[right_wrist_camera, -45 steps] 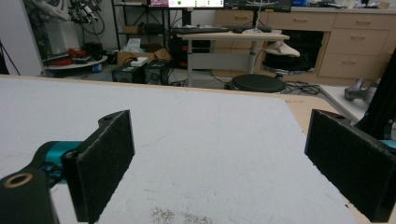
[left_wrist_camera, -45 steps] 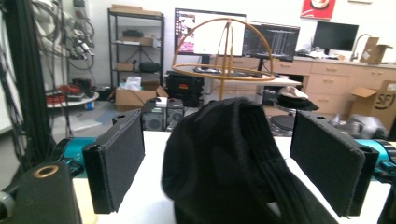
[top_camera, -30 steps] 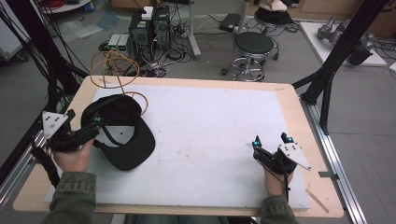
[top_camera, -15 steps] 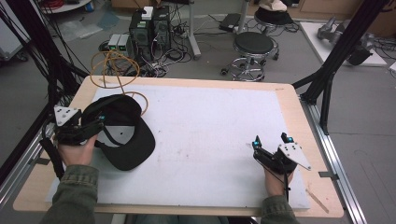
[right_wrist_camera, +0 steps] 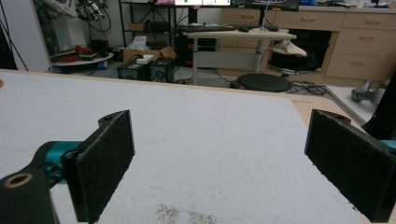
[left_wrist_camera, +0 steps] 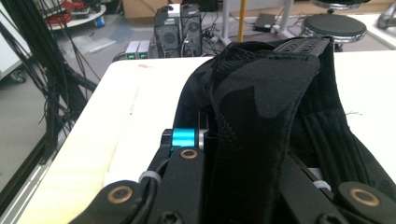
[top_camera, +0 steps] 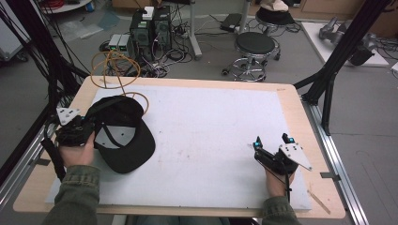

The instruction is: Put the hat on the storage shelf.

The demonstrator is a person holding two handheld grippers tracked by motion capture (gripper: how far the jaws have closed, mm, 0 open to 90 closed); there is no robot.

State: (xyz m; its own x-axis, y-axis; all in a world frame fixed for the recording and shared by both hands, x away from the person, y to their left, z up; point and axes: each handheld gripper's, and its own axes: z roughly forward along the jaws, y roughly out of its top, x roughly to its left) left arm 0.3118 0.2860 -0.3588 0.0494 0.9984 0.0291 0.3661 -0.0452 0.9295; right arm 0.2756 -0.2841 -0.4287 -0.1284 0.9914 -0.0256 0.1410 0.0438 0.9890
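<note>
A black cap lies upside down at the left of the white mat, brim toward the person. My left gripper is at the cap's left rim, shut on it. In the left gripper view the black fabric of the cap drapes over and between the jaws of the left gripper, hiding the right jaw's tip. My right gripper rests near the mat's front right, far from the cap. In the right gripper view, that right gripper stands open, with bare mat between its pads.
An orange cable loop hangs over the table's back left corner, close behind the cap. Black frame posts stand off the right edge. A stool and computer boxes sit on the floor beyond the table.
My left hand has shifted slightly forward and right with the cap's rim held in the gripper. The right gripper has not moved.
</note>
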